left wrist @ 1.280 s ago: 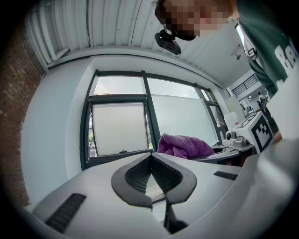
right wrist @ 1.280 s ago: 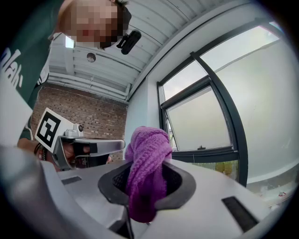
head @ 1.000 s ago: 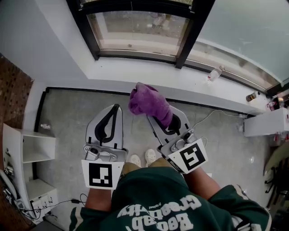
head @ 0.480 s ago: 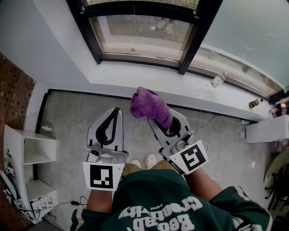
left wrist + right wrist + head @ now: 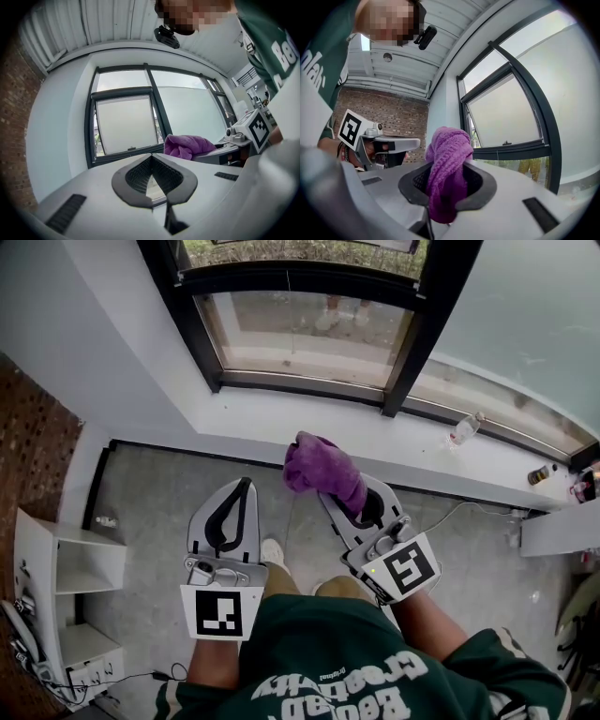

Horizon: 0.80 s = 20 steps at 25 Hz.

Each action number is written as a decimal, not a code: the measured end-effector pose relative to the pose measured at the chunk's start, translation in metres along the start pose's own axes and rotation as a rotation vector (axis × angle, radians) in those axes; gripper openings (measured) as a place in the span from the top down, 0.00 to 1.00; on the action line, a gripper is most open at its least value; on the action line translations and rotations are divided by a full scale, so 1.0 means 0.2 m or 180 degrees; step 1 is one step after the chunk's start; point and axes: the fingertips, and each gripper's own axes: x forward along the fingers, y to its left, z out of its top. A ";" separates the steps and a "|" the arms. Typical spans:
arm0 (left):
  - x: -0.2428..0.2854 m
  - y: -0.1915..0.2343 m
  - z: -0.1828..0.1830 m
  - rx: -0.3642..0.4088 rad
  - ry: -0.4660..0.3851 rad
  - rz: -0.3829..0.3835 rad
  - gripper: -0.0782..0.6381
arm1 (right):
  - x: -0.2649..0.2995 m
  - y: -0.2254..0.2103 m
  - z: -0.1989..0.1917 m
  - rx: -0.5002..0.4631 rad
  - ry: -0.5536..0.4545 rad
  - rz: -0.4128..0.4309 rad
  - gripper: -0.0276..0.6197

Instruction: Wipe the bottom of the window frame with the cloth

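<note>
A purple knitted cloth (image 5: 323, 471) is bunched in my right gripper (image 5: 349, 495), which is shut on it; the same cloth (image 5: 446, 173) hangs between the jaws in the right gripper view and shows as the cloth (image 5: 186, 145) in the left gripper view. My left gripper (image 5: 242, 487) is shut with nothing in it, its tips (image 5: 151, 158) touching. Both are held above the floor, short of the white sill (image 5: 262, 418). The black bottom window frame (image 5: 300, 388) runs beyond the sill, with the frame (image 5: 123, 156) also ahead of the left gripper.
A black upright mullion (image 5: 412, 338) splits the panes. A plastic bottle (image 5: 465, 429) and a small jar (image 5: 538, 474) stand on the sill at right. A white shelf unit (image 5: 66, 568) stands at left, a cable (image 5: 450, 512) lies on the grey floor, and brick wall (image 5: 28, 456) is at far left.
Both grippers and the cloth have moved forward, closer to the sill and window. The person's feet have shifted under the grippers. Neither gripper's state has altered.
</note>
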 end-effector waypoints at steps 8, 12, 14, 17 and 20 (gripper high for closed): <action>0.44 0.44 -0.23 0.0075 -0.0047 -0.0091 0.88 | 0.50 -0.22 -0.18 -0.0006 -0.0005 -0.0084 0.81; 0.83 0.81 -0.33 0.0069 -0.0175 -0.0286 0.88 | 0.98 -0.35 -0.21 -0.0174 -0.0010 -0.0108 0.81; 1.04 1.00 -0.37 0.0043 -0.0152 -0.0424 0.88 | 1.25 -0.43 -0.19 -0.0265 0.0027 -0.0186 0.81; 1.33 1.28 -0.38 0.0008 -0.0139 -0.0627 0.88 | 1.63 -0.57 -0.15 -0.0255 0.0081 -0.0309 0.81; 1.57 1.50 -0.42 0.0069 -0.0129 -0.0807 0.88 | 1.96 -0.69 -0.13 -0.0224 0.0103 -0.0411 0.81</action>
